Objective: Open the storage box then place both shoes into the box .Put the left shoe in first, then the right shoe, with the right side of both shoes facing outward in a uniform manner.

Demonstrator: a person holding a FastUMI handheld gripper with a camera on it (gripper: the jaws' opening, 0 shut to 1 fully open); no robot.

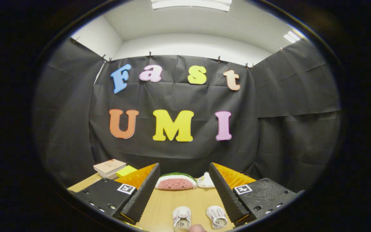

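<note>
Two small white shoes lie on the wooden table (169,201) between my fingers, toes pointing away from me. The left one (181,217) sits near the middle of the gap and the right one (217,216) lies close beside the right finger (224,190). My gripper (184,190) is open and held above the table, with neither finger touching a shoe. A fingertip of a person (197,228) shows just behind the left shoe.
Beyond the fingers lies a watermelon-slice toy (175,182), with a small white thing (205,181) next to it on the right. A stack of books (109,167) and a yellow pad (126,170) rest at the table's far left corner.
</note>
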